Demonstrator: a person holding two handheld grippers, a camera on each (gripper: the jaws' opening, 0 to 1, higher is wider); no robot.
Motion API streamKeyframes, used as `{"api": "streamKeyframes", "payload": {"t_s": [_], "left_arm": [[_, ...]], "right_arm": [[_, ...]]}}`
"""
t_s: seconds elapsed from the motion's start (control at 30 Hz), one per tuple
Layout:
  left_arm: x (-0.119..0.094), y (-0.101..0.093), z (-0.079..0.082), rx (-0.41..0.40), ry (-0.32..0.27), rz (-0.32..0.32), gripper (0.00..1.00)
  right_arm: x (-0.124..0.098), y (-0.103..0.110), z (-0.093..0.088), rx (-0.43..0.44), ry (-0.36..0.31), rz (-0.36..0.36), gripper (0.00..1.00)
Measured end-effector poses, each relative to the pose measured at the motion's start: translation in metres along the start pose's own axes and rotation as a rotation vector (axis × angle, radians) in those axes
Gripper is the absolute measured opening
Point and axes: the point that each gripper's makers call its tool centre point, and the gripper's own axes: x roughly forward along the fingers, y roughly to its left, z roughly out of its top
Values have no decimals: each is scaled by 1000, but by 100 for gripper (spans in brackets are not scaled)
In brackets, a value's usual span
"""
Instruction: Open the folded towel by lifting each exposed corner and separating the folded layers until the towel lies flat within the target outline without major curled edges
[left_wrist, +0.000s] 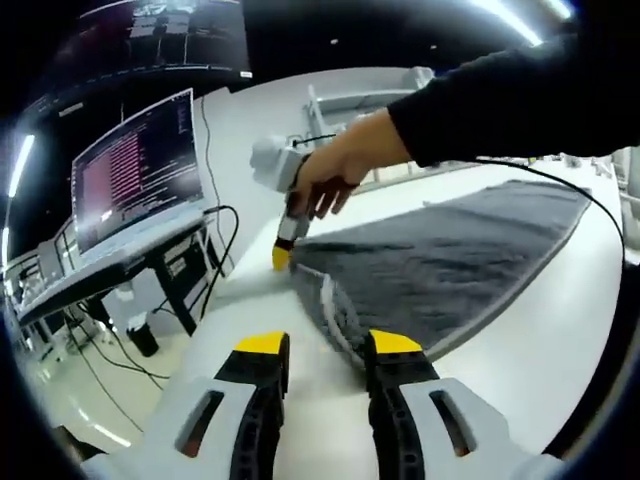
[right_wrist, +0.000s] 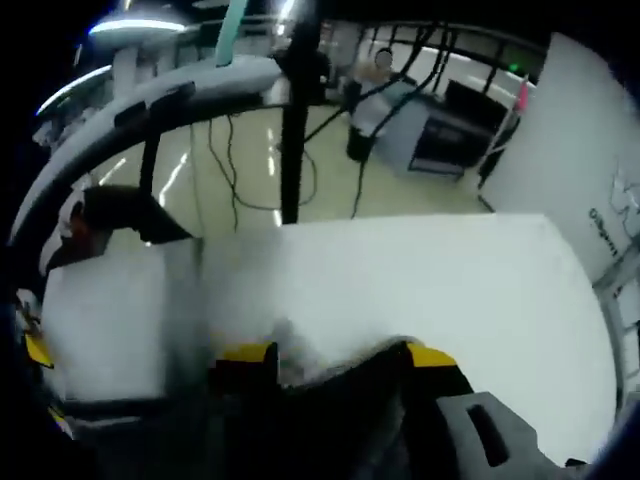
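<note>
Left gripper view, left to right. At upper left stands one laptop-style monitor (left_wrist: 140, 165) with a lit screen of red and white text, set on a dark stand; above it hangs one larger dark display (left_wrist: 150, 35). Black cables (left_wrist: 215, 250) trail from the stand to a glossy pale floor. At bottom centre rise the left tongs (left_wrist: 327, 350), grey with two yellow tips; the jaws stand apart with bare counter between them, gripping nothing, the right-hand tip just beside the near edge of the towel. One dark grey terry towel (left_wrist: 450, 265) lies spread over the white counter (left_wrist: 560, 370), running from lower centre to the upper right; its near-left edge shows a pale inner band turned up. At upper centre a person's hand (left_wrist: 340, 165) in a black sleeve holds the right tongs (left_wrist: 281, 257), whose yellow tip points down at the towel's far-left corner; whether it has cloth in its grip cannot be told from here.

Right gripper view, left to right. A pale blurred block occupies the left, with a yellow fragment at the far-left edge. At bottom centre the two yellow tips of the right tongs (right_wrist: 330, 356) stand apart, with dark grey towel (right_wrist: 340, 400) bunched between and below them; the picture is blurred, so a firm grip cannot be confirmed. The white counter (right_wrist: 450, 280) fills the middle and right. Beyond it lie a shiny floor, one dark upright pole (right_wrist: 295, 110) and hanging cables.
</note>
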Motion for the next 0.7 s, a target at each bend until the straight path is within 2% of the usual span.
{"api": "streamKeyframes", "payload": {"t_s": [0.13, 0.2, 0.3, 0.43, 0.5, 0.6, 0.67, 0.7], "left_arm": [[-2, 1, -2, 7, 9, 7, 34], [-3, 1, -3, 7, 11, 11, 36], [-3, 2, -2, 7, 10, 18, 37], [-2, 4, -4, -13, 13, 28, 35], [-2, 6, -3, -13, 11, 35, 35], [-1, 7, 1, -11, 3, 37, 35], [-1, 5, 3, -8, -1, 32, 35], [0, 5, 4, -7, -2, 28, 34]], "right_arm": [[-1, 13, 1, 40, -15, 71, 72], [-4, 15, 3, 50, -21, 87, 75], [-12, 30, 3, 90, -21, 176, 85], [-24, 26, 6, 85, -20, 181, 85], [-30, 25, 11, 95, -45, 189, 85], [-41, 39, 21, 139, -88, 285, 86], [-47, 47, 22, 181, -82, 333, 93], [-49, 43, 23, 165, -88, 313, 94]]}}
